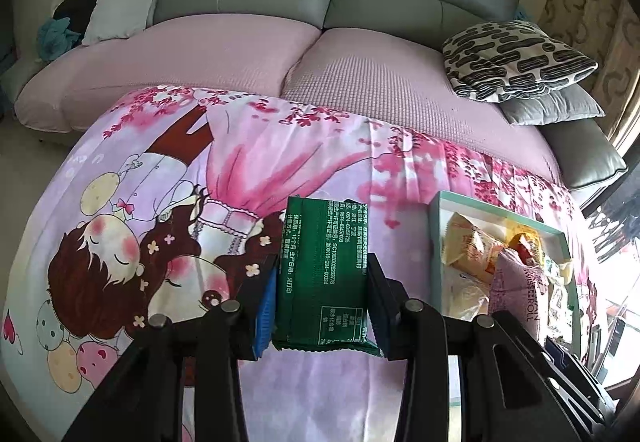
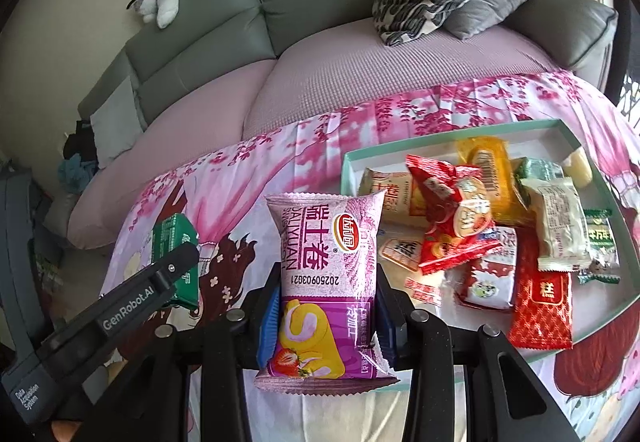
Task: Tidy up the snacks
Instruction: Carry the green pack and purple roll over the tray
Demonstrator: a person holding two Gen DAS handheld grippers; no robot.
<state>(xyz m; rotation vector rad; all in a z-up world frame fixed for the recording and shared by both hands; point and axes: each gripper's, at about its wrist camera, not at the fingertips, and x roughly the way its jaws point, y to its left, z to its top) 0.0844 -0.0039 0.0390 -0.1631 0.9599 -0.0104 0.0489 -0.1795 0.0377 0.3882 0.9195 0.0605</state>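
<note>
Left of the tray (image 2: pixel 472 130), my left gripper (image 1: pixel 322 278) is clamped on a green packet (image 1: pixel 326 266); my right gripper (image 2: pixel 326 302) clamps a pink roll (image 2: pixel 324 262)

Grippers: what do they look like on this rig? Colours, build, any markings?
Both are the same build: black plastic linkage arms with round silver pivot pins and blue ribbed pads on the fingers. That holds for the left gripper and the right gripper. Seen from the side in the right wrist view, the left unit's black body carries white lettering "GenRobot.AI" and, further back, "Data Acquisition System". No cables or sleeves show.
</note>
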